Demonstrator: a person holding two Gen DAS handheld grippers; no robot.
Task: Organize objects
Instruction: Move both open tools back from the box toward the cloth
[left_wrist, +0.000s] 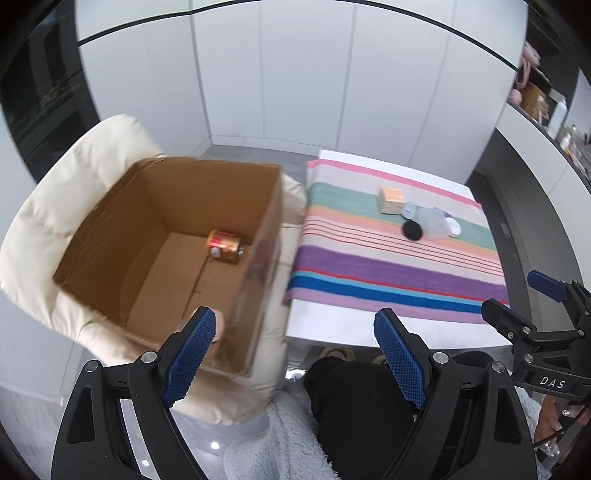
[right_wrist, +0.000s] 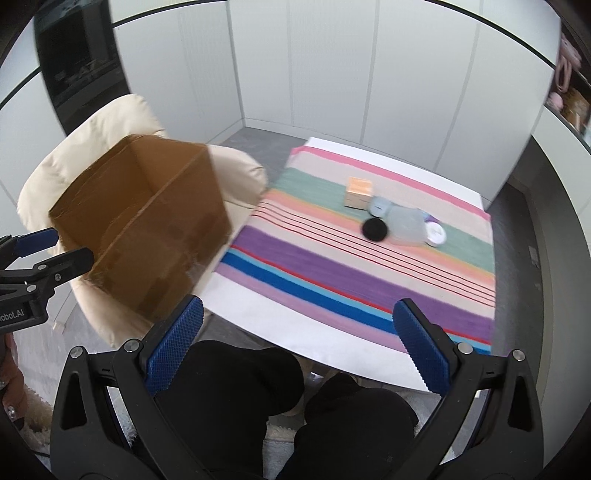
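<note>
Both empty and spread wide, the left gripper (left_wrist: 295, 354) and right gripper (right_wrist: 306, 350) should approach squarely the small tan cardboard cube (right_wrist: 357, 192) far ahead, bound for the open brown cardboard box (left_wrist: 173, 236).

A cardboard box (left_wrist: 173, 240) sits on a cushioned chair (left_wrist: 44, 236) left of the table (right_wrist: 266, 306); a can (left_wrist: 225, 246) lies in the box; on the table's cloth (right_wrist: 332, 266), far right, cluster a small box (right_wrist: 357, 193), a round puff (right_wrist: 375, 229), and containers (right_wrist: 406, 221).

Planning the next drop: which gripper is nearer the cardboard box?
Left. The left gripper hangs over the cardboard box's near corner; the right gripper sits off to its side, by the table.
</note>
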